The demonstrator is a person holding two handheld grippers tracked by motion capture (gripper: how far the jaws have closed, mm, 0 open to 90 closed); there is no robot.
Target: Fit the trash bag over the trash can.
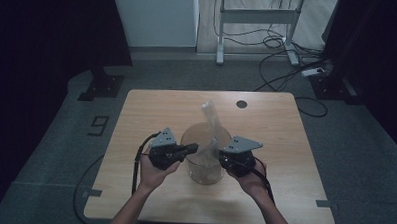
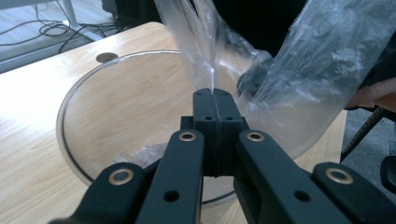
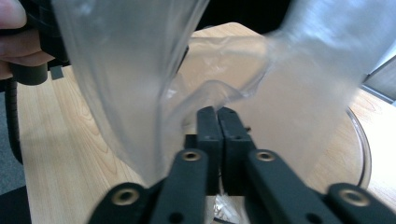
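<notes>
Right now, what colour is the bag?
The plastic bag is clear, see-through; left gripper view shows it best.

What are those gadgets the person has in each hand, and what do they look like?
Two matching hand-held tools. The left gripper and right gripper are black, each topped by a grey three-cornered plate, with a dark cable trailing back. Their black jaws carry brass-coloured rivets. The forearms are bare, without sleeves.

High cam overhead, gripper cams close, sharing bag [image 2: 308, 70]

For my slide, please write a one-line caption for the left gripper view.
Left claw shut on a clear plastic bag above a glass bowl on a wooden table.
</notes>
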